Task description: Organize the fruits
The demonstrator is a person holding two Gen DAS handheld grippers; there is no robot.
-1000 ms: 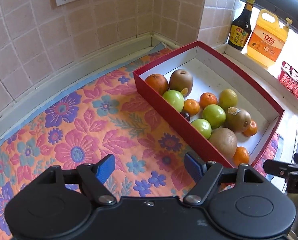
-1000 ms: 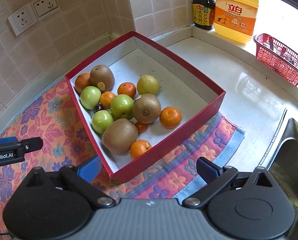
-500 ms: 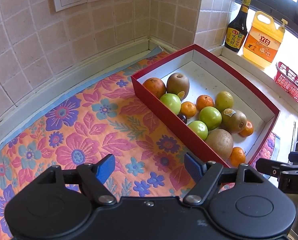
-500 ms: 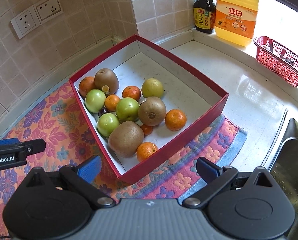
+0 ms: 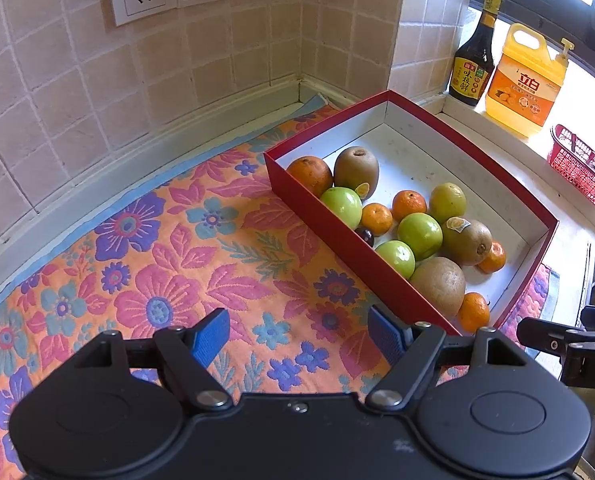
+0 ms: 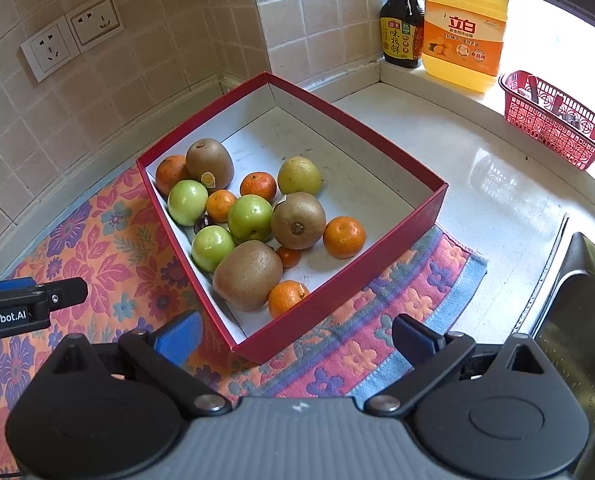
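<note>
A: What has changed over the last second?

B: Both cameras have drawn back and up; the fruit hasn't shifted.

A: The hand-held grippers?

B: Left hand-held gripper (image 5: 297, 334) and right hand-held gripper (image 6: 297, 338) gape wide, holding nothing, above the floral mat (image 5: 157, 264).

A: And the fruit?

B: Ahead, bunched mixed in the red box (image 6: 337, 292): kiwis (image 6: 247, 274), green apples (image 6: 212, 247), oranges (image 6: 344, 237). Sorting looks unsettled.
</note>
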